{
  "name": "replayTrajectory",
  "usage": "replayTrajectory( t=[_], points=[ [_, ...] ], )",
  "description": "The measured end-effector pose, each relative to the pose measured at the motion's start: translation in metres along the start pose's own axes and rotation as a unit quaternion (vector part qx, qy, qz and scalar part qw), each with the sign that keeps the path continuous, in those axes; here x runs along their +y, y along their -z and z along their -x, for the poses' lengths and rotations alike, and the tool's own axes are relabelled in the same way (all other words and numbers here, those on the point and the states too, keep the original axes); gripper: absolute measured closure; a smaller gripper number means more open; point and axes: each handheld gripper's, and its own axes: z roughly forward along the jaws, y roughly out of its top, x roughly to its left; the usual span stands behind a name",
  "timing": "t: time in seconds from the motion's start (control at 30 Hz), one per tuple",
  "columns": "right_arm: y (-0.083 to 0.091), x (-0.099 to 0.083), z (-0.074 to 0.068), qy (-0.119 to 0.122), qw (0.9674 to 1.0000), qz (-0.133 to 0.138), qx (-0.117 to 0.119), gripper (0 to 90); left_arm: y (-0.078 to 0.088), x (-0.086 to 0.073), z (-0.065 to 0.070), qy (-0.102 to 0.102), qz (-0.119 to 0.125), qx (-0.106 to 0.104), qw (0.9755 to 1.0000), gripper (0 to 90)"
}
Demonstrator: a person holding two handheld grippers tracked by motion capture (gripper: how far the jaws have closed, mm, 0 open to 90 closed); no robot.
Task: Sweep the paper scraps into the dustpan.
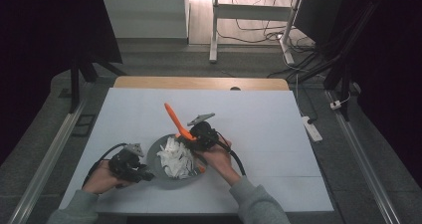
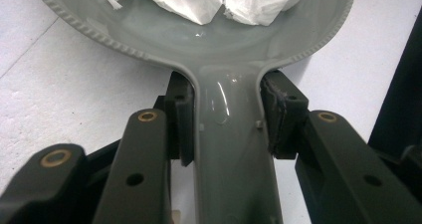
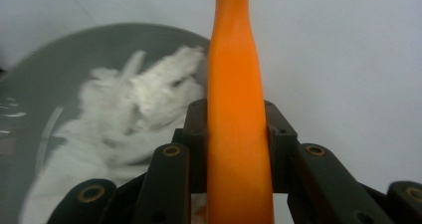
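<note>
Your left gripper [image 2: 226, 129] is clamped on the grey glazed pan's [image 1: 158, 160] handle; it's rigid, slick. Right gripper [image 3: 236, 134] clamps the stiff orange plastic spatula [image 1: 175, 119] mid-handle, over the pan's light, soft white paper scraps [image 1: 175, 158].

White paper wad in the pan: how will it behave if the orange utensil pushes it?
The paper looks crumpled and torn, so probably floppy and very light. It would likely slide or split into pieces rather than move as one. The pan looks glossy, so little grip; the raised rim should probably keep the pieces in.
</note>
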Motion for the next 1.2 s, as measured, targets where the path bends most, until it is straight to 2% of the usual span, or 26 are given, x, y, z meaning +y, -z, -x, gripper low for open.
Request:
replayTrajectory(
  t=[0.07,0.13,0.17,0.23,0.3,0.37,0.57,0.77,0.83,0.93,1.0,1.2],
  points=[
    [0.001,0.002,-0.009,0.007,0.9999,0.007,0.009,70.7,0.0,0.0,0.0,0.001,0.0,0.0,1.0,61.7],
    [0.003,0.005,-0.016,0.002,0.999,0.015,0.041,70.7,0.0,0.0,0.0,0.001,0.001,0.0,1.0,61.7],
    [0.004,0.006,-0.02,0.005,0.9985,0.019,0.05,70.7,0.0,0.0,0.0,0.001,0.001,0.0,1.0,61.7],
    [0.009,0.009,-0.026,0.015,0.9982,0.032,0.048,70.7,0.0,-0.001,0.0,0.003,0.002,-0.001,1.0,61.7],
    [0.015,0.013,-0.025,0.011,0.9974,0.051,0.049,70.7,-0.001,-0.002,-0.001,0.004,0.002,-0.003,1.0,61.7],
    [0.023,0.016,-0.021,0.006,0.9968,0.068,0.043,70.7,-0.002,-0.002,-0.001,0.004,0.001,-0.003,1.0,61.7],
    [0.041,0.014,-0.001,-0.009,0.9958,0.088,0.021,70.7,-0.002,-0.002,-0.001,0.005,0.001,-0.004,1.0,61.7],
    [0.044,0.002,0.02,-0.022,0.9971,0.073,-0.003,70.6,-0.003,-0.002,-0.001,0.005,0.0,-0.003,1.0,61.7],
    [0.039,-0.003,0.026,-0.031,0.9975,0.062,-0.011,70.6,-0.003,-0.002,-0.001,0.006,-0.001,-0.003,1.0,61.7],
    [0.024,-0.006,0.033,-0.041,0.9982,0.032,-0.028,70.6,-0.003,-0.002,0.001,0.007,0.0,-0.002,1.0,61.7],
    [0.014,-0.005,0.033,-0.038,0.9985,0.018,-0.035,70.7,-0.002,-0.002,0.001,0.008,0.003,-0.002,1.0,61.7],
    [-0.004,0.002,0.022,-0.032,0.9993,0.003,-0.018,70.7,-0.003,-0.003,0.001,0.011,0.003,-0.002,0.9999,61.8]
  ],
)
